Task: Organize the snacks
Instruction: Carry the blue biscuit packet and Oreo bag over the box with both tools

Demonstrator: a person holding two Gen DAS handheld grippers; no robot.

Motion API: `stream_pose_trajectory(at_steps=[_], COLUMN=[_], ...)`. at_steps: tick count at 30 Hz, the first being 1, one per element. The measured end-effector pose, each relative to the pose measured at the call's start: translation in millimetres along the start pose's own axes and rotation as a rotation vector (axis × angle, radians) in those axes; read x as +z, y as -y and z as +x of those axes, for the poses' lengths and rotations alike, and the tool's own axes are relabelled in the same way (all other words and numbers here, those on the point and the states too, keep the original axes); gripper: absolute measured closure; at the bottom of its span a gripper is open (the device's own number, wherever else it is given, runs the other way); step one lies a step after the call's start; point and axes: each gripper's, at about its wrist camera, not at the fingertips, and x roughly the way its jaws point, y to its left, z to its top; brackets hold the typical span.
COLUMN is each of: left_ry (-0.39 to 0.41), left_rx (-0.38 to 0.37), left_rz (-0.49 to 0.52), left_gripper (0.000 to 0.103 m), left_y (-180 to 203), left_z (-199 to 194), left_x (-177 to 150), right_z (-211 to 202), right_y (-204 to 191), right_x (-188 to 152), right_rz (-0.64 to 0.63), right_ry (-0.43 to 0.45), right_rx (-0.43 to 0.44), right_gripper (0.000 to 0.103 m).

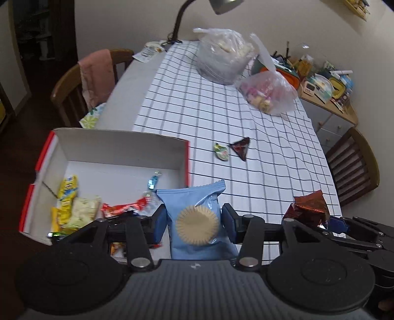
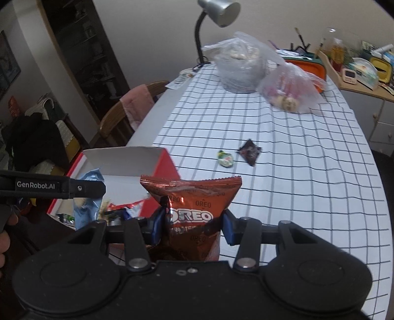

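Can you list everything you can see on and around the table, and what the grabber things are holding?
Box: one, white inside, red outside, left edge of the table, snacks in it.
Blue packet: one, light blue, biscuit picture, in the left gripper.
Oreo packet: one, reddish brown, in the right gripper.
Green candy: one, on the cloth mid-table.
Dark wrapper: one, dark red-black, just right of the green candy.
Plastic bags: two, clear, far end of the table.
Lamp: one, silver, far end.
Tablecloth: one, white with dark grid.
Chairs: two, wooden, one each side.
Left gripper: black, blue pads, shut on the blue packet.
Right gripper: the same, shut on the Oreo packet.
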Motion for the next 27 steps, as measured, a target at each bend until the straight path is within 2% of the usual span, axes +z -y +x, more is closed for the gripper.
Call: stream_pose_trajectory(at_steps=[13,20,27], left_ry=[0.041,0.020,-0.003], left_rx=[0.092,0.143,0.213], left_rz=[-0.036,-0.024,0.004], left_gripper=[0.056,0.056,0.056], left_y=[-97,-132,-157], left_z=[-15,4,39], left_x=[13,24,37], right_z=[60,105,150], right_y=[-84,-105,-116], right_x=[21,28,30], right_rz=[-0.089,-0.109,-0.138], right_ry=[-0.043,-0.084,-0.126], right_rx=[0.040,0.033,0.013], right_gripper=[0.058,0.058,0.058])
